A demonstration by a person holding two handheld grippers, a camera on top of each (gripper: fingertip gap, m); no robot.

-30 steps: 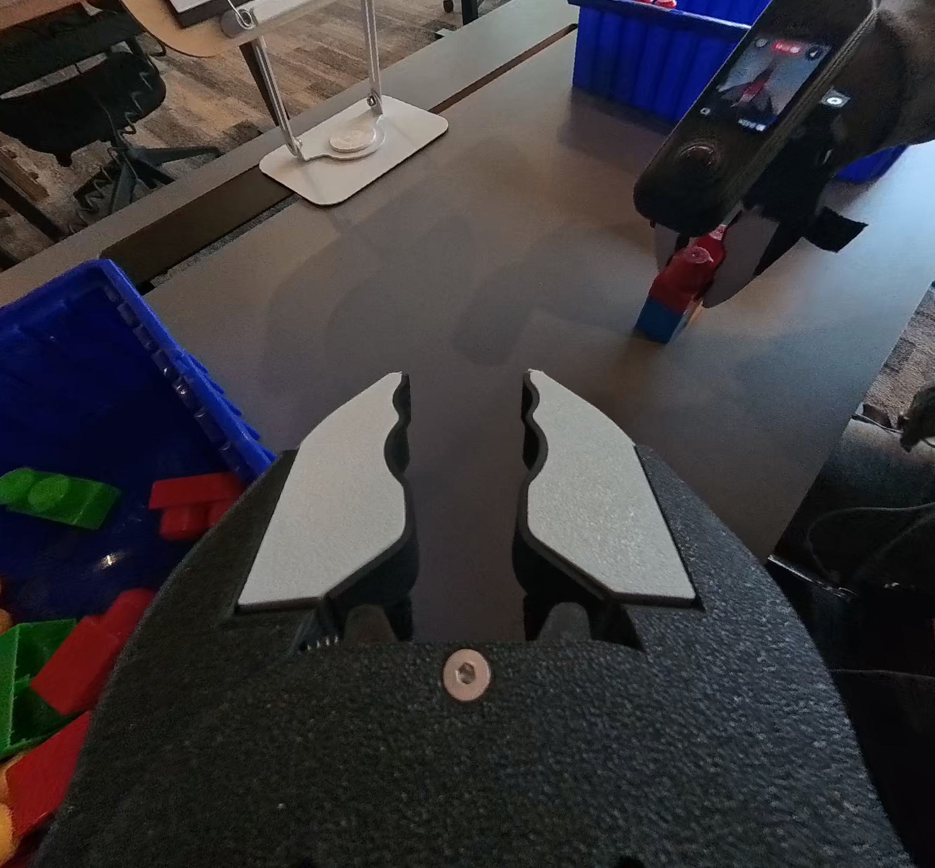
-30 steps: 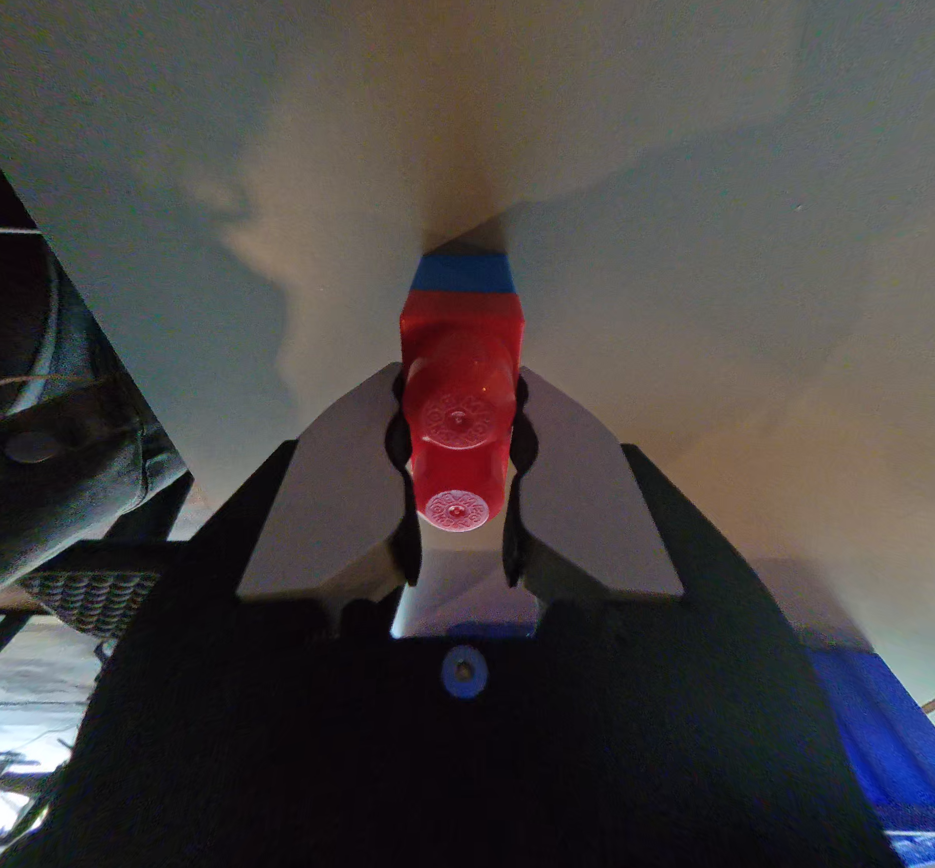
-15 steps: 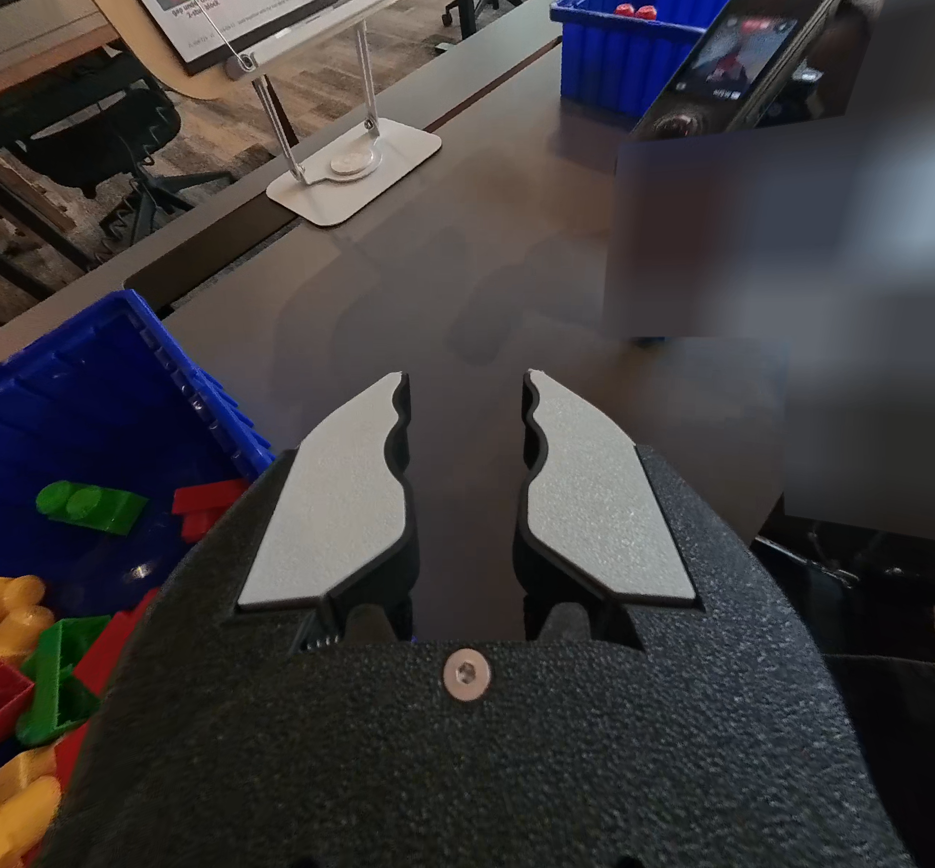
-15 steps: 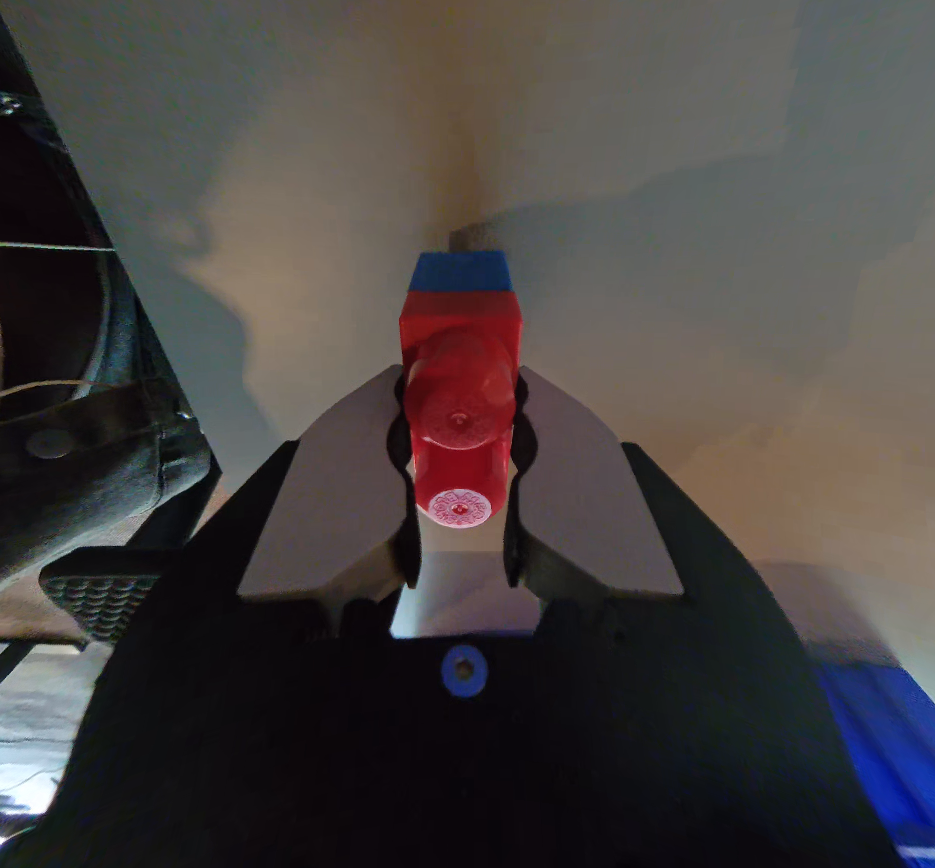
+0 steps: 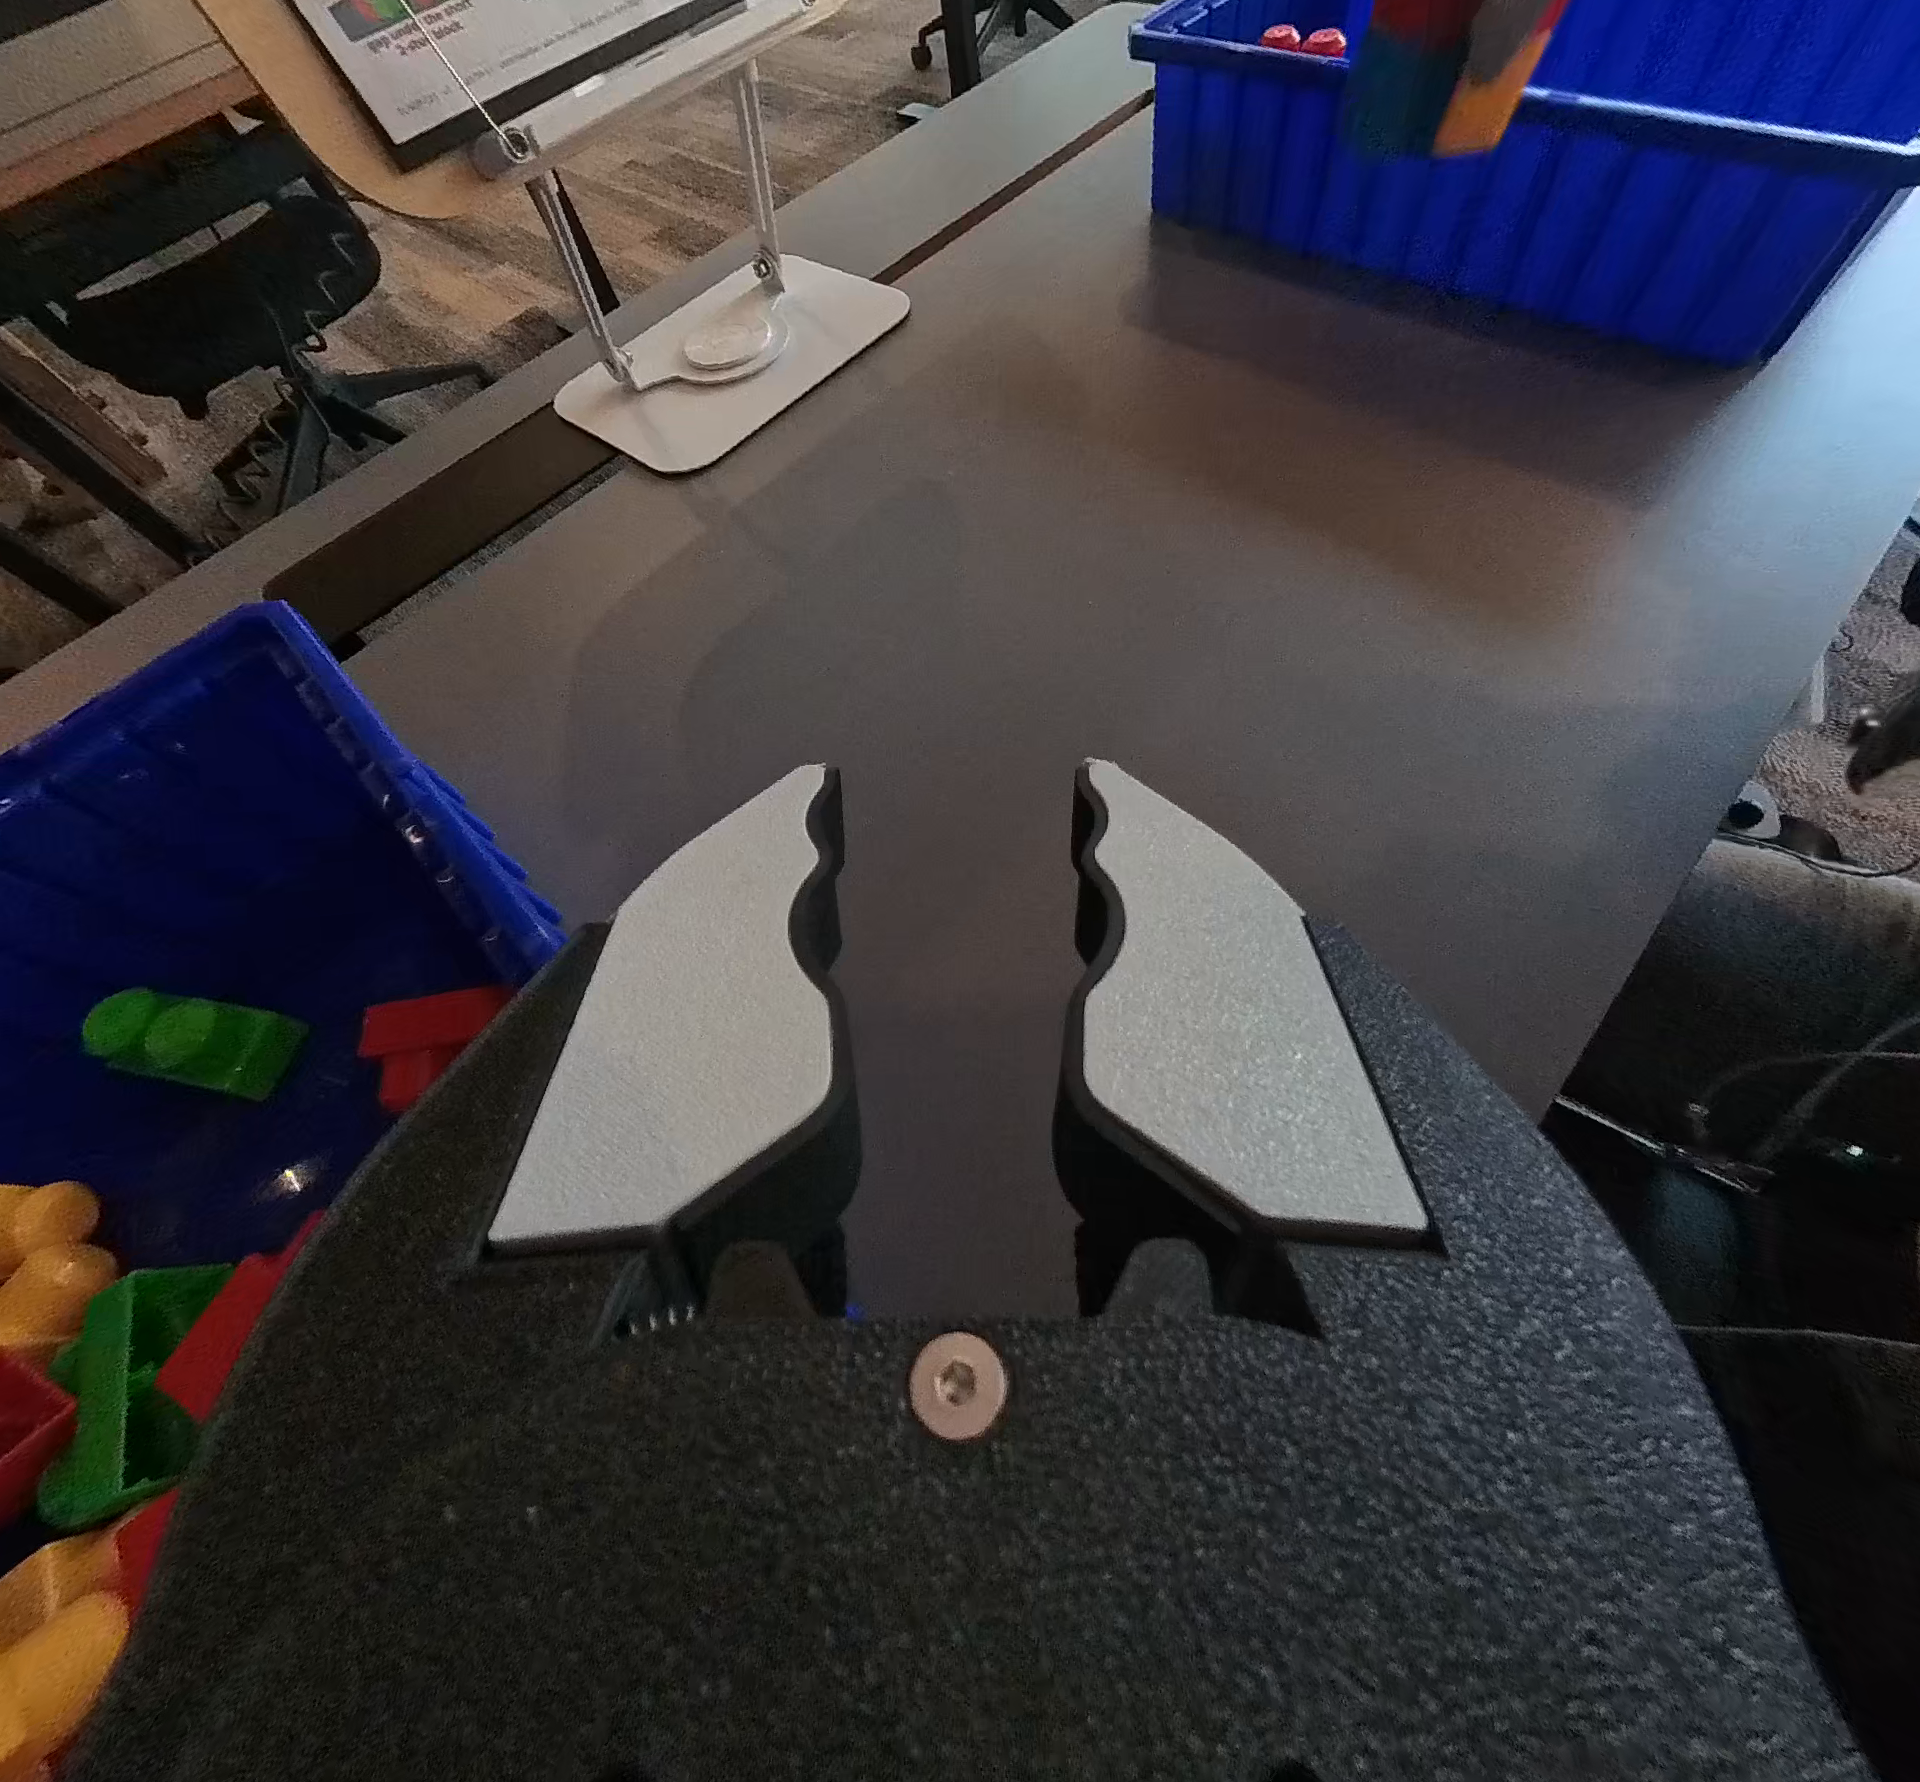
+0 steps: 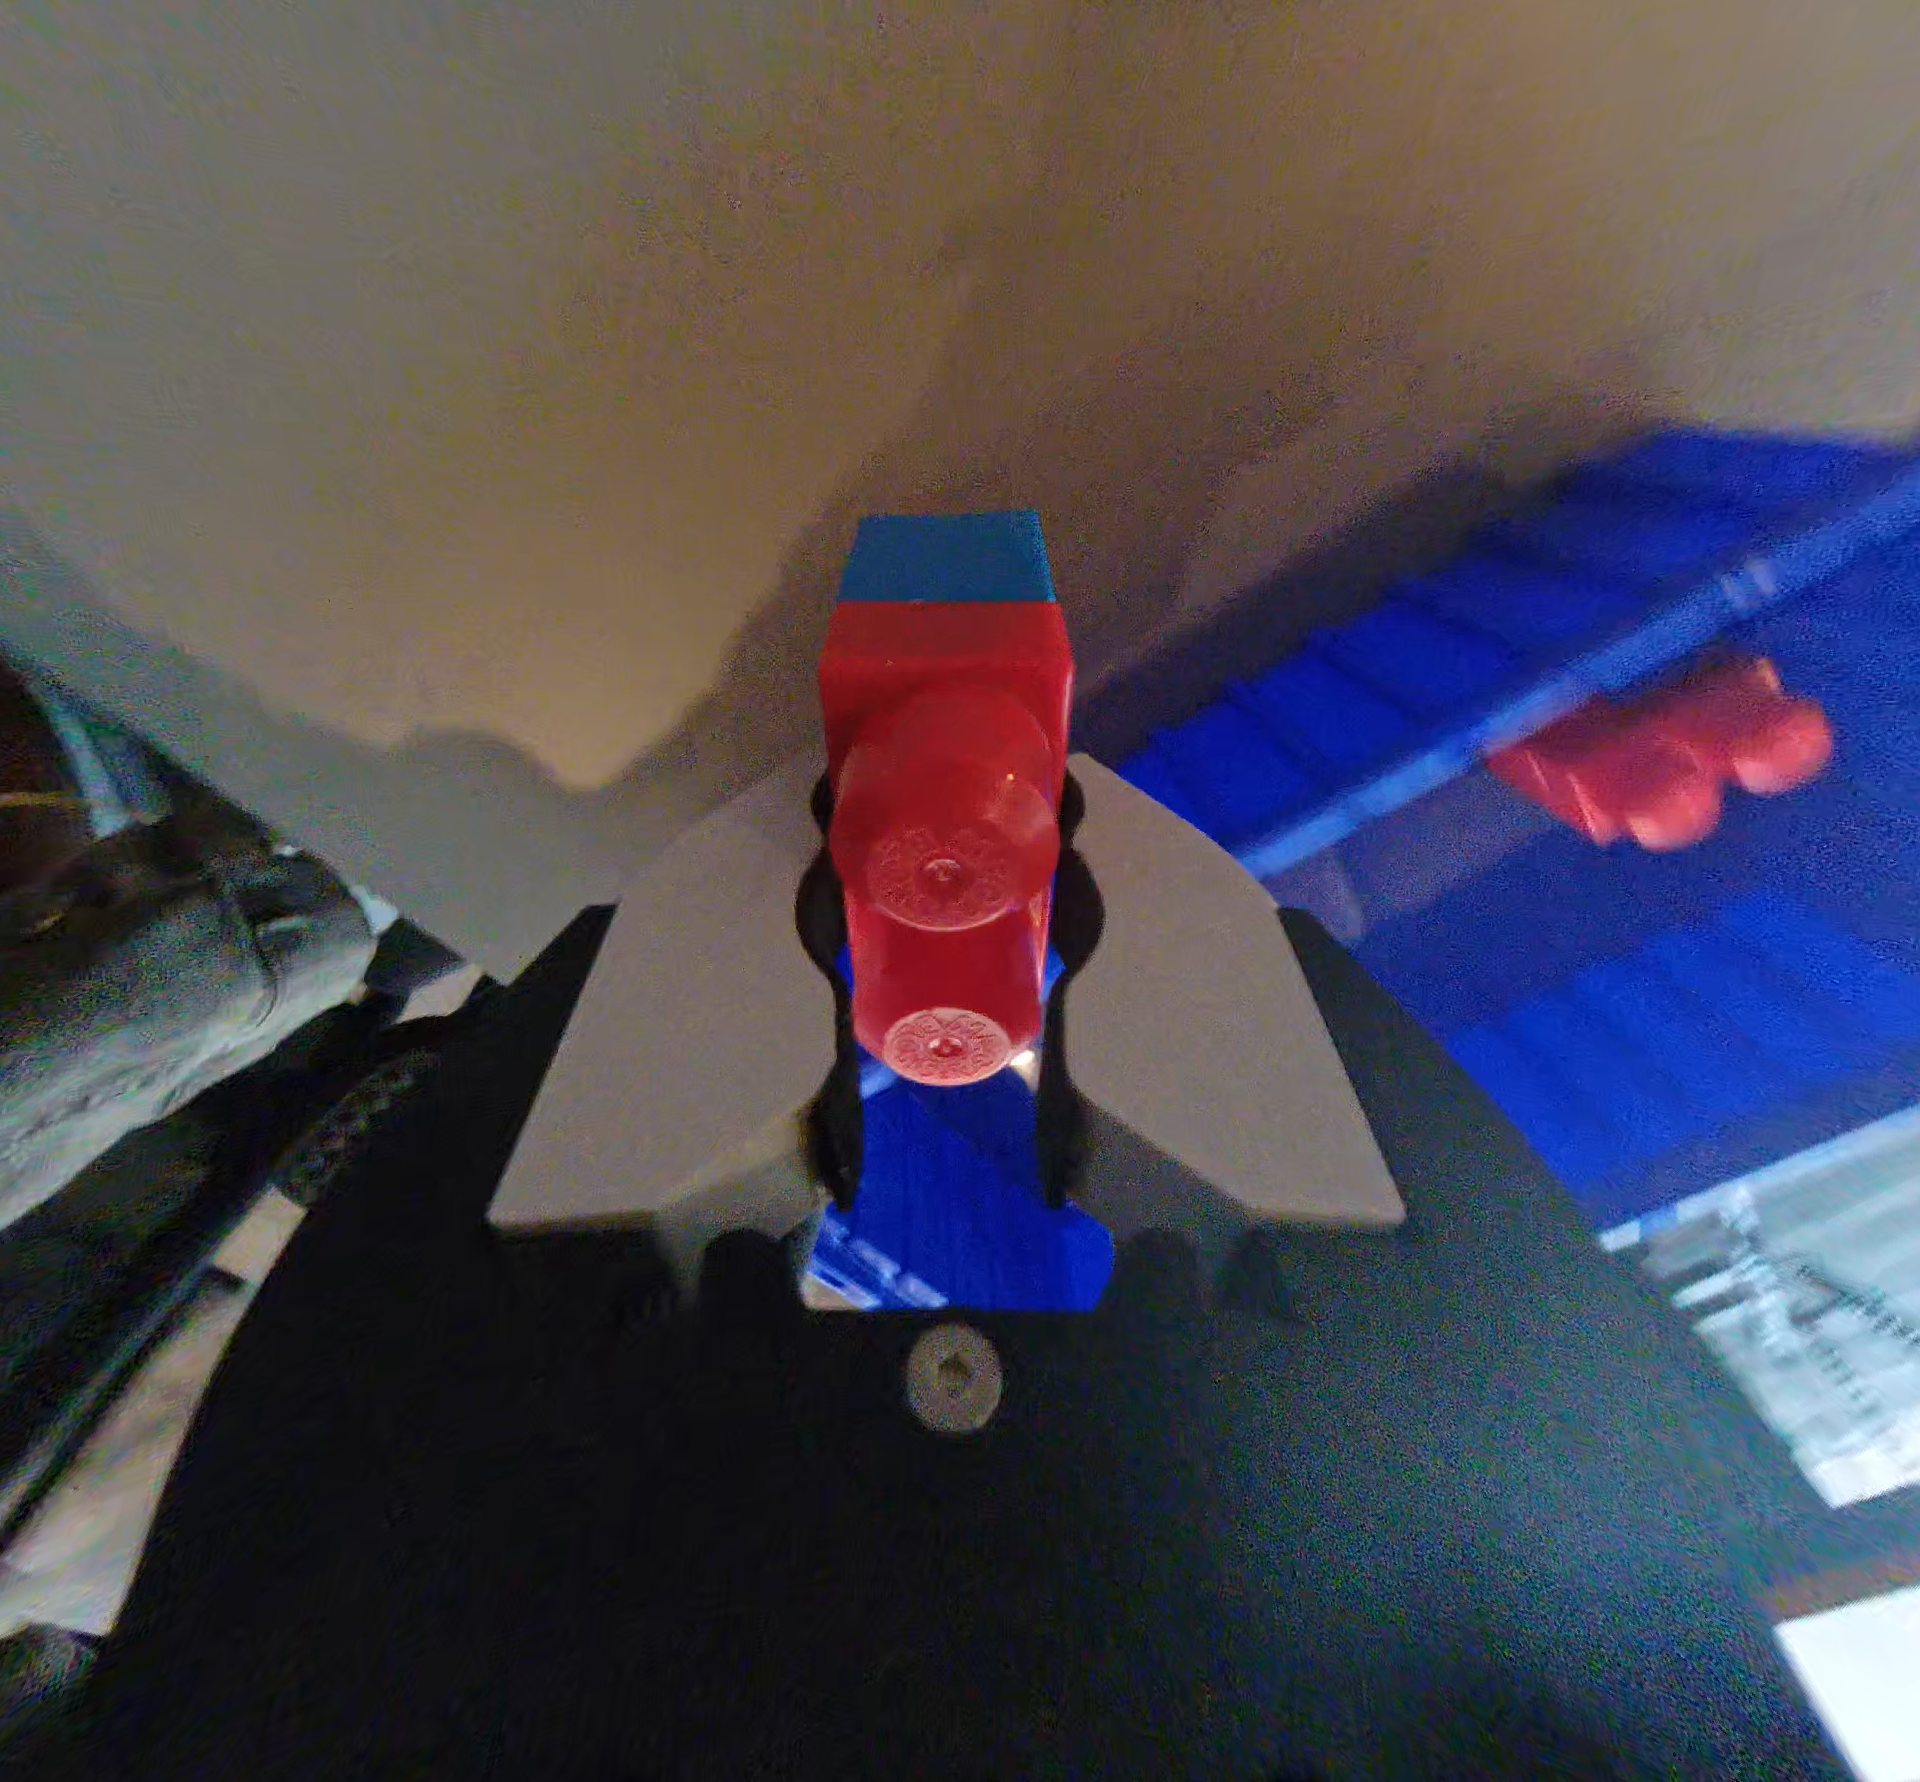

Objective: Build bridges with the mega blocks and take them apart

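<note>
2 blocks are stuck together, a red plastic block [image 6: 940, 859] on a blue plastic block [image 6: 943, 556], and the right gripper [image 6: 943, 911] squeezes the red one tight between its grey fingers. It holds them up in the air, by the far blue plastic bin [image 5: 1621, 205], which has a red block [image 6: 1662, 771] inside. The left gripper [image 5: 954, 885] is empty, jaws apart, over the dark table [image 5: 1195, 569]. Beside it, the near blue bin [image 5: 260, 797] holds red, green and yellow blocks [image 5: 192, 1041].
</note>
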